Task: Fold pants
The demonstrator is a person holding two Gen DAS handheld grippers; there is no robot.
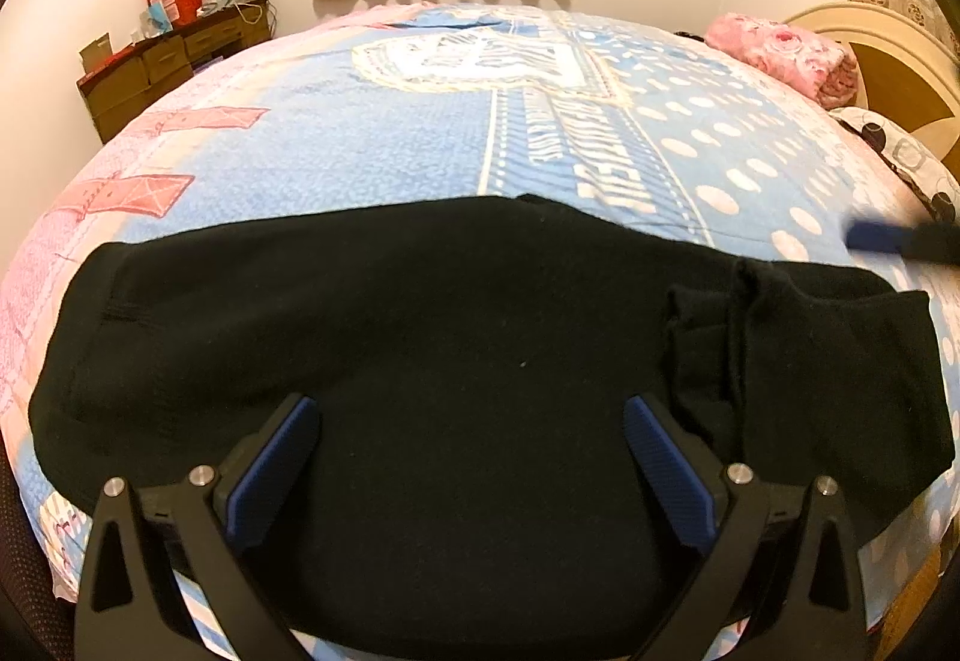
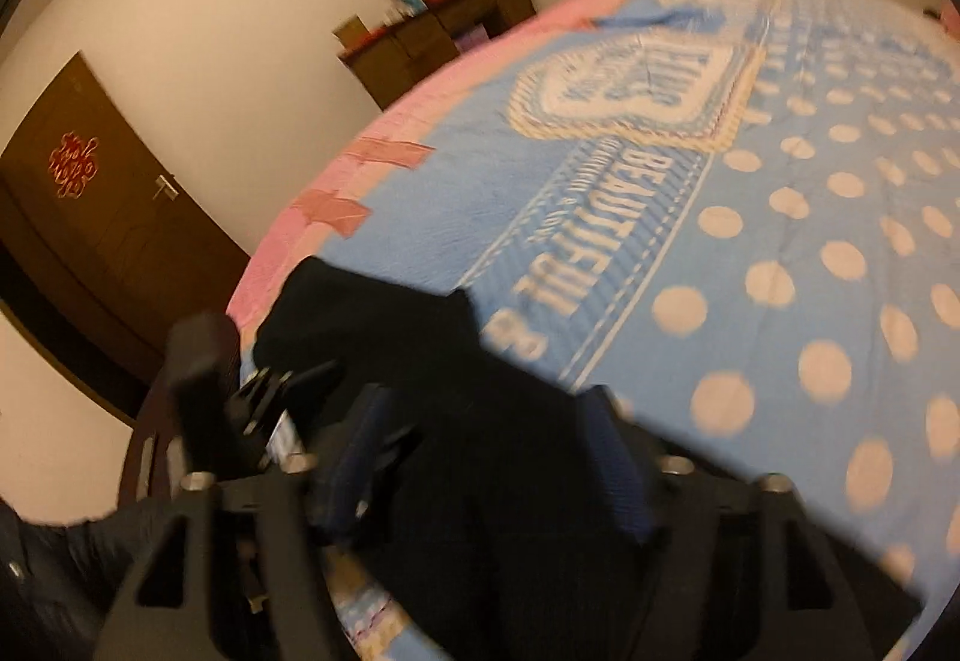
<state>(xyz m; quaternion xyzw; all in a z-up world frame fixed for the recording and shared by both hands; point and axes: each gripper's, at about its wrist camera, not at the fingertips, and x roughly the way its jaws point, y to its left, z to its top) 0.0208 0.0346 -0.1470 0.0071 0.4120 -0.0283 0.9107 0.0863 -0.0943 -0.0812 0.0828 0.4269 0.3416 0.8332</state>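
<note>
Black pants [image 1: 456, 337] lie across the near edge of my bed [image 1: 372, 144] (blue cover, white dots). Above them, my left claw [image 1: 471, 421] and right claw [image 2: 486, 457] gape, gripping nothing.

Right view motion-blurred, pants [image 2: 480, 511] cut off below

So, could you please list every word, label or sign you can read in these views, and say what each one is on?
"BEAUTIFUL": large white letters on the blue bedspread, in the right wrist view.
Smaller line beside it on the bedspread: too blurred to read.
Badge lettering on the bedspread: blurred, not readable in either view.
Red knot-shaped ornament on the brown door: a decoration, no readable text.
Items on the cabinet: too small to read.
</note>
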